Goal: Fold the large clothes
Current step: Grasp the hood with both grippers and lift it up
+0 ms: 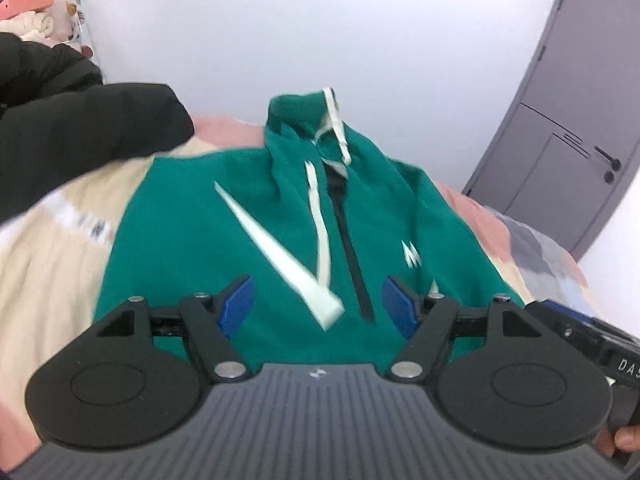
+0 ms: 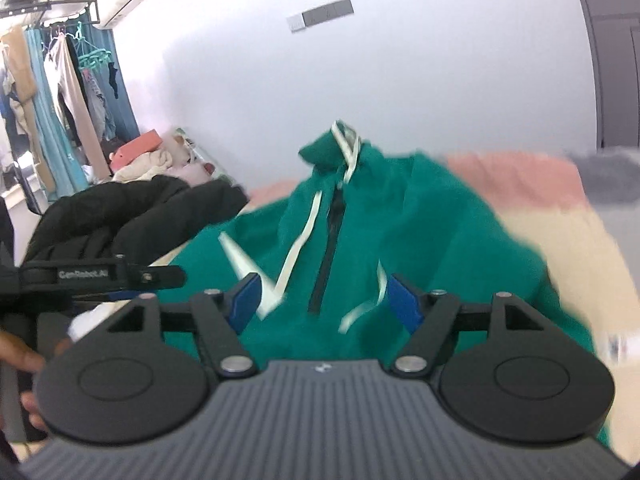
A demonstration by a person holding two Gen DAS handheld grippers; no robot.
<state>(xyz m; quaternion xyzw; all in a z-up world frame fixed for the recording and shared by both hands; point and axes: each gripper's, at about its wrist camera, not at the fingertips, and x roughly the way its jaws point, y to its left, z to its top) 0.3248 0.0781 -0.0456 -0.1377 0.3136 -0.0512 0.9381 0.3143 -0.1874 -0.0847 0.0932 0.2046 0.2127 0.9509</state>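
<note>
A green hoodie (image 1: 224, 248) with white stripes, white drawstrings and a dark half zip lies front up on the bed, hood toward the wall. It also shows in the right wrist view (image 2: 420, 240). My left gripper (image 1: 318, 300) is open and empty, above the hoodie's lower front. My right gripper (image 2: 322, 298) is open and empty, above the hoodie's lower front too. The right gripper's body shows at the right edge of the left wrist view (image 1: 592, 332), and the left gripper's body at the left of the right wrist view (image 2: 100, 276).
A black puffy jacket (image 1: 72, 136) lies on the bed left of the hoodie, also in the right wrist view (image 2: 132, 216). The bedspread (image 1: 44, 264) is cream, pink and grey. A grey door (image 1: 568, 128) stands at the right. Clothes hang on a rack (image 2: 60, 80).
</note>
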